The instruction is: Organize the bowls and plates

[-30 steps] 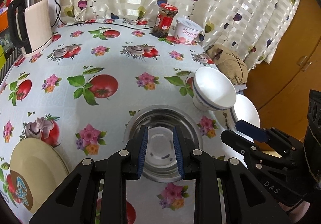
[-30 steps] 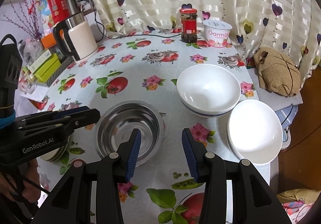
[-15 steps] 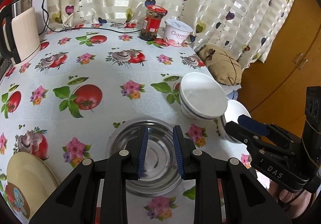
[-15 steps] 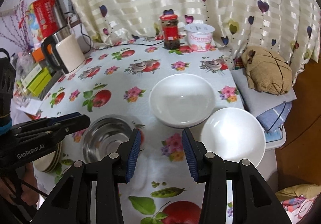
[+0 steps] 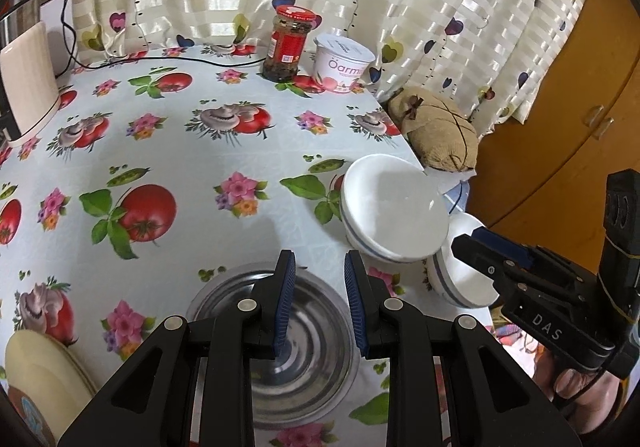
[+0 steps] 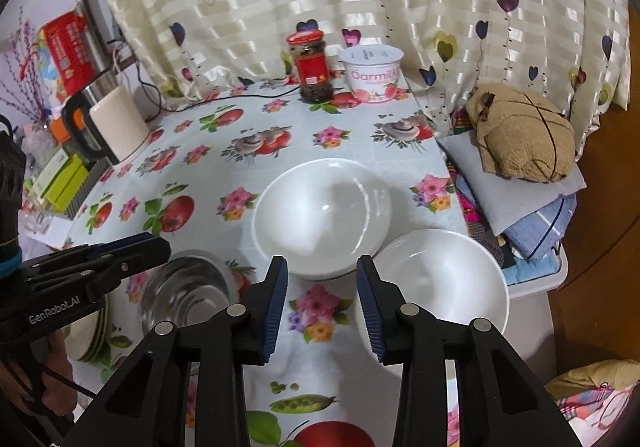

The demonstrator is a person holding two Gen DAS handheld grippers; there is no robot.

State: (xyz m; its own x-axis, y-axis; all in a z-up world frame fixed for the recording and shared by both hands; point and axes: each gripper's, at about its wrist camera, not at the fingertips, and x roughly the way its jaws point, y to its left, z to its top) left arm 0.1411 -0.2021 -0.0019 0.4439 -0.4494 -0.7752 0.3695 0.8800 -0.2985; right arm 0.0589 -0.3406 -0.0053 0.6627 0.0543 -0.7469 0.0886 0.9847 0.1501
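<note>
Two white bowls and a steel bowl on the flowered cloth, a gripper above each side.

The larger white bowl [image 6: 323,217] sits just beyond the right gripper [image 6: 322,305], the second white bowl [image 6: 436,287] beside its right finger; its jaws are closing with nothing between them, only tablecloth [image 6: 316,311]. The steel bowl [image 5: 308,351] lies under the left gripper [image 5: 320,303], whose fingers stand slightly apart, empty. Cream plates [image 5: 36,379] rest at the table's left edge.
</note>
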